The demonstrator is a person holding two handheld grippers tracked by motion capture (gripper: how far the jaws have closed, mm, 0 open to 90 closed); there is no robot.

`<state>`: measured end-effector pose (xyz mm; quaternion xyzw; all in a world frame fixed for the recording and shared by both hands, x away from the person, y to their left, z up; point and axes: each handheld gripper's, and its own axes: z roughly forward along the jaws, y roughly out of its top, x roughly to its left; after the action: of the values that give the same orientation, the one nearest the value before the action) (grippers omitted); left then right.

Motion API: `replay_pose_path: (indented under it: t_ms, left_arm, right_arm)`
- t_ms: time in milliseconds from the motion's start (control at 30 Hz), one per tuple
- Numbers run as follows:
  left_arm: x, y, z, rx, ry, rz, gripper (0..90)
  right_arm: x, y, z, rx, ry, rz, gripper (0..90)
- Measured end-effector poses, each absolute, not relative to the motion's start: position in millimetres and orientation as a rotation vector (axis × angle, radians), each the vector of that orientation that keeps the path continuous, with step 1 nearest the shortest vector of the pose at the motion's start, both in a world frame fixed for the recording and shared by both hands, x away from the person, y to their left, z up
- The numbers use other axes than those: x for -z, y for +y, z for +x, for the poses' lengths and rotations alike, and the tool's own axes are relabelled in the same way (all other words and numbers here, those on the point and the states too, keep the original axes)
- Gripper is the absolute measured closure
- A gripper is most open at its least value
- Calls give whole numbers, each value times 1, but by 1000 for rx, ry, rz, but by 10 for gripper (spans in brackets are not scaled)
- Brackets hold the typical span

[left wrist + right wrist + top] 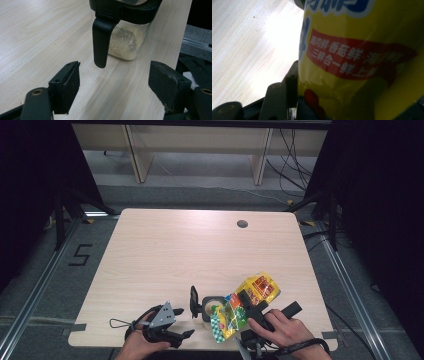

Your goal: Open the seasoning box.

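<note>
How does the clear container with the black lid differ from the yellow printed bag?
The clear plastic container with a black lid stands upright on the light wooden table; the yellow foil bag with red print is tilted over its open top. The container is rigid and see-through, showing beige grains; the bag is crinkled and opaque. The right hand-held gripper grips the bag; the left hand-held gripper stands open before the container.

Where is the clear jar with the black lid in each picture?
High view: the jar stands near the table's front edge, between both grippers, the yellow bag tipped over it.
Left gripper view: top middle, handle hanging toward the open jaws.
Right gripper view: I cannot make it out.
Shared landmark: the pale wooden table.
</note>
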<state>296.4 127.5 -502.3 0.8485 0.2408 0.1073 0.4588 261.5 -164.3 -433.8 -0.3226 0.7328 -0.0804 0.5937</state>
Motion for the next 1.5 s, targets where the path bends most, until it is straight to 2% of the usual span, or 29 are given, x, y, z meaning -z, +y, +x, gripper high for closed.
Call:
replay_pose_path:
  t_ms: [1500]
  left_arm:
    - [501,126,296,-265,590,2089,250]
  right_arm:
    - [436,-162,259,170,1707,-763,483]
